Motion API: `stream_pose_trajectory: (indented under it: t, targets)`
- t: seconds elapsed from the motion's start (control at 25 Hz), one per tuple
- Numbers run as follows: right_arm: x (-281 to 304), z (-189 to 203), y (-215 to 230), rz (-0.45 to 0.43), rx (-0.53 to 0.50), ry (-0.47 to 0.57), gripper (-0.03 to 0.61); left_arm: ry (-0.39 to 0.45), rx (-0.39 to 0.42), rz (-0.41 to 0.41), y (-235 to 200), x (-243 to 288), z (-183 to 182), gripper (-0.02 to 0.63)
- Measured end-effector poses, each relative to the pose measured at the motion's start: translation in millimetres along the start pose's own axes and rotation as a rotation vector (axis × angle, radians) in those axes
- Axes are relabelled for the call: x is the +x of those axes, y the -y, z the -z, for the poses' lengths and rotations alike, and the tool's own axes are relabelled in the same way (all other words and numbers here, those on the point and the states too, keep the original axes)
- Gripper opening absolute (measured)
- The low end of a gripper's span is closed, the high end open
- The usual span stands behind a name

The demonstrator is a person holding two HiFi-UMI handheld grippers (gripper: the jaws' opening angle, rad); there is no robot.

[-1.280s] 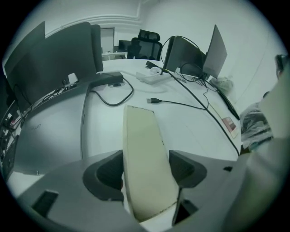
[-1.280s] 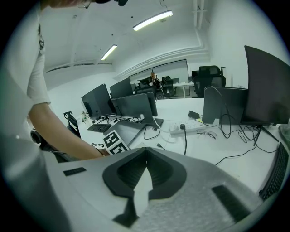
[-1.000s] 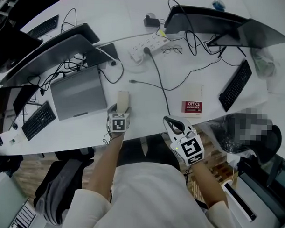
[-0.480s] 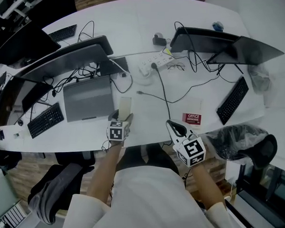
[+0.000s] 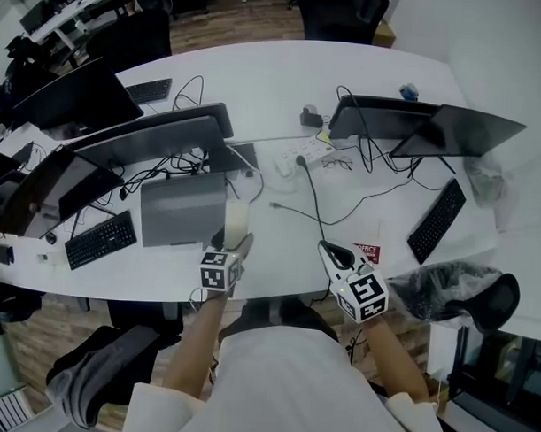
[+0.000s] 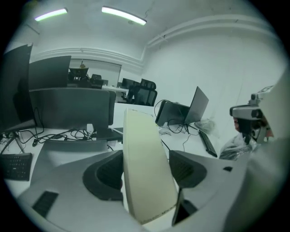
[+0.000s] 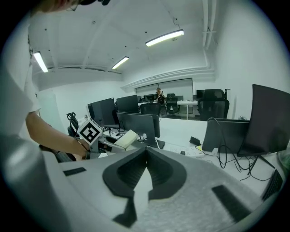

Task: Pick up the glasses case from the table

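The left gripper (image 5: 234, 247) is clamped on the glasses case (image 5: 236, 220), a pale cream, oblong case. In the left gripper view the case (image 6: 147, 172) stands on edge between the two dark pads. Its near end sits deep in the throat of the jaws and its far end reaches well past the fingertips (the jaws stand fairly wide, since the case fills the gap). It leans a little to the left at its far end.

In the right gripper view the same case (image 7: 126, 139) juts out beyond the left gripper's marker cube (image 7: 89, 132), up in the air in front of a dark monitor (image 7: 138, 125) and clear of the white table (image 5: 284, 87).

In the head view the case lies over the near part of the table, just right of a closed grey laptop (image 5: 182, 218).

The right gripper (image 5: 329, 250) is well apart to the right, near a red and white booklet (image 5: 367, 252). Its jaws are together, tip against tip, with nothing between them (image 7: 146, 159).

Farther off on the table lie a power strip (image 5: 301, 155) and a pair of eyeglasses (image 5: 337, 164).
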State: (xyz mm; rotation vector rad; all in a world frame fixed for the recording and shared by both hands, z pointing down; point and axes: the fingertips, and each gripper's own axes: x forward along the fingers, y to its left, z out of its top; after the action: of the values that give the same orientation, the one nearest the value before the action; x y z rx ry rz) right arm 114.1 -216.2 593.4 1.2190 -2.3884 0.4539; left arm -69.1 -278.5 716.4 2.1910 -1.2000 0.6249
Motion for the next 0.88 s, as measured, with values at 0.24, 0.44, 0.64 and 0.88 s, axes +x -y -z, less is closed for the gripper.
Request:
stream_pose_trajectory:
  t: [0.24,0.44,0.64,0.88]
  targets:
    - [-4,-22,3,0.001,-0.022,0.036,-0.002,0.118,0.01,0.018,5,-39,-41,0.307]
    - [-12,-43,3,0.016,-0.025,0.039,-0.002,0.21,0.004,0.011,2,-77,-74,0.307]
    - [-25,-64,4,0.02,-0.025,0.071,-0.002,0.288,0.018,0.009,4,-117,-96,0.307]
    - [-35,-89,4,0.023,-0.046,0.124,-0.002,0.371,0.049,0.003,4,-160,-119,0.307]
